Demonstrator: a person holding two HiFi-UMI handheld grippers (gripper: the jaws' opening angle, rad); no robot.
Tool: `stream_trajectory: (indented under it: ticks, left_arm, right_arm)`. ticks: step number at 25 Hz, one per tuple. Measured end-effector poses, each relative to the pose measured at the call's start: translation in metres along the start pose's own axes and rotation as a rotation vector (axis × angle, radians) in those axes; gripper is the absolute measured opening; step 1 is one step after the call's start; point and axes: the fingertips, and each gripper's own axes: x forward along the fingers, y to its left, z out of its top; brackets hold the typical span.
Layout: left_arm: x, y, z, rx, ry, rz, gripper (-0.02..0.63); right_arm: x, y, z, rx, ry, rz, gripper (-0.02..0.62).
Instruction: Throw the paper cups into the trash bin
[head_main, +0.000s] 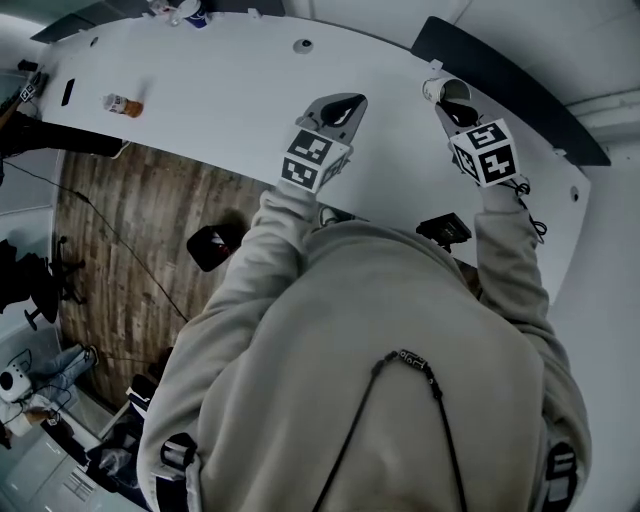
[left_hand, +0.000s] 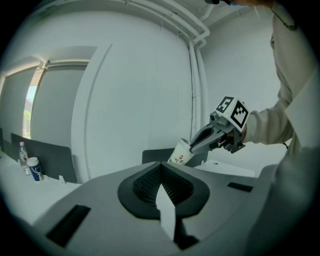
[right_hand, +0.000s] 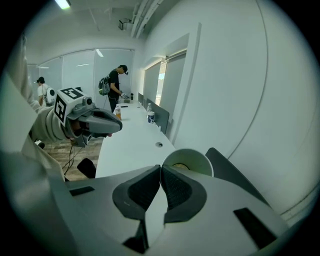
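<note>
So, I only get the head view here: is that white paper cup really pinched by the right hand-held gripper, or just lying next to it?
Observer: Pinched. The right gripper view shows the right hand-held gripper shut on the rim of the white paper cup.
Visitor: Is anything in the cup?
Observer: That view looks into its mouth. There is a yellowish patch at the bottom, but I cannot tell what it is.
Visitor: And does the other one carry anything?
Observer: No. In the left gripper view the left hand-held gripper has its jaws together with nothing between them.
</note>
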Motion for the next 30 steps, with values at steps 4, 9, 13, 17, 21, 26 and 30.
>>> stream_trajectory:
  ticks: [4,9,13,17,21,26,30]
  left_arm:
    - [-0.013,-0.007,0.001,0.000,0.005,0.047,0.002]
    - [-0.029,0.008,-0.012,-0.011,0.034,0.161,0.002]
    - [-0.064,0.025,-0.029,-0.033,0.058,0.267,0.002]
    - [-0.119,0.043,-0.049,-0.079,0.085,0.404,0.002]
    - [-0.184,0.064,-0.062,-0.119,0.087,0.535,0.002]
    - [-0.280,0.079,-0.083,-0.145,0.079,0.682,0.002]
    - [-0.351,0.093,-0.105,-0.181,0.051,0.779,0.002]
  right_arm:
    - [0.003,0.007,0.002,-0.040,-0.008,0.053,0.034]
    - [0.033,0.016,0.007,-0.129,-0.010,0.131,0.034]
    - [0.066,0.042,0.027,-0.176,-0.040,0.233,0.034]
    - [0.090,0.082,0.048,-0.224,-0.063,0.334,0.034]
    - [0.112,0.137,0.072,-0.296,-0.077,0.437,0.034]
    - [0.129,0.235,0.104,-0.419,-0.098,0.553,0.034]
    - [0.137,0.318,0.125,-0.506,-0.110,0.629,0.034]
